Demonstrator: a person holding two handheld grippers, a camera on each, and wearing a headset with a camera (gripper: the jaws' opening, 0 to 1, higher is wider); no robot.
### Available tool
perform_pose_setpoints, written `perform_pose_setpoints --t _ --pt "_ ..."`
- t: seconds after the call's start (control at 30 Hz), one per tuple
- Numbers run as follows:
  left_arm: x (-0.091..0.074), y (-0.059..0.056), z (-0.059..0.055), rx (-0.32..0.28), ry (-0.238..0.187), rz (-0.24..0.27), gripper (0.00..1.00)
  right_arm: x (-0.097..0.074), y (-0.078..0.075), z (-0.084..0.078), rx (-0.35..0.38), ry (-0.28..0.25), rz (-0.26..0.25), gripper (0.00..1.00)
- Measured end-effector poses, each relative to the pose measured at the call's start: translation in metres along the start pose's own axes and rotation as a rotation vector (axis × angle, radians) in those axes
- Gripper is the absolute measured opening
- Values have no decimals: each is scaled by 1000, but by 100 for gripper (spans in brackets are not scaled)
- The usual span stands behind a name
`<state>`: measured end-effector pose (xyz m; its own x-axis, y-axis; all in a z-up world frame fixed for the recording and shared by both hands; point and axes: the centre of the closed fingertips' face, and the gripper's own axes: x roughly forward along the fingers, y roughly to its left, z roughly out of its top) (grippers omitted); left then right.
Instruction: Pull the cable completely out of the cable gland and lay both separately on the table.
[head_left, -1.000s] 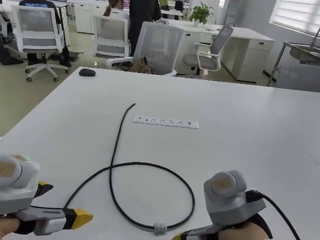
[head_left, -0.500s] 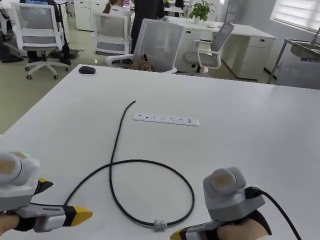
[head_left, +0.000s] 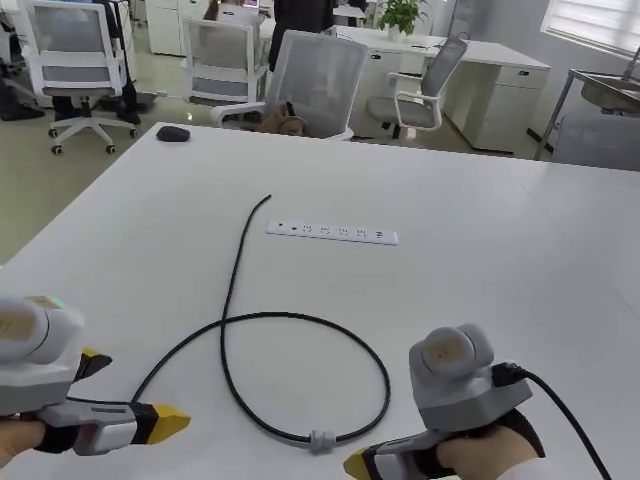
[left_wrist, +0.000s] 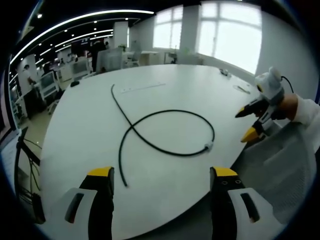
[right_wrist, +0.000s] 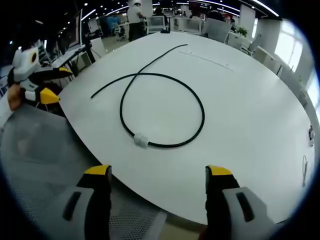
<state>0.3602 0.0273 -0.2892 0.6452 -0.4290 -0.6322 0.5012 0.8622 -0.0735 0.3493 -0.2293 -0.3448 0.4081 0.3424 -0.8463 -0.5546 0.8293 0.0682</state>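
Lying in a single crossed loop on the white surface, the black cable runs from a free end near the power strip round to another free end near the left gripper. The small pale-grey cable gland is threaded on at the loop's near side, closest to the right gripper. Both grippers hover off the surface's near edge with jaws spread wide and empty. The cable looks thin, light and limp, so it will probably drag and snake rather than slide out straight. The gland looks like light plastic that would skate if not pinned. A sound hold seems to be one pair of jaws across the gland's body and the other on the cable just beside it, pulling along the cable's line.
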Motion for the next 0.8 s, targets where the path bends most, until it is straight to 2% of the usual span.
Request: perform_pose_setpoints --t 0.43,0.57,0.63,0.67,0.73,0.8 --pt "0 -2 1 12 -7 -13 79 0 0 -1 11 5 -1 80" --pt "0 -3 3 14 -13 -16 79 2 5 2 -6 5 14 80" --pt "-1 -3 4 17 -17 -17 79 3 10 5 -66 10 30 80" --pt "-1 -3 5 19 -20 -17 79 3 10 6 -119 14 23 81" --pt "-1 -4 5 22 -21 -19 79 4 10 9 -173 8 27 80" --pt "-1 -4 5 26 -21 -19 79 8 13 14 -215 -27 74 78"
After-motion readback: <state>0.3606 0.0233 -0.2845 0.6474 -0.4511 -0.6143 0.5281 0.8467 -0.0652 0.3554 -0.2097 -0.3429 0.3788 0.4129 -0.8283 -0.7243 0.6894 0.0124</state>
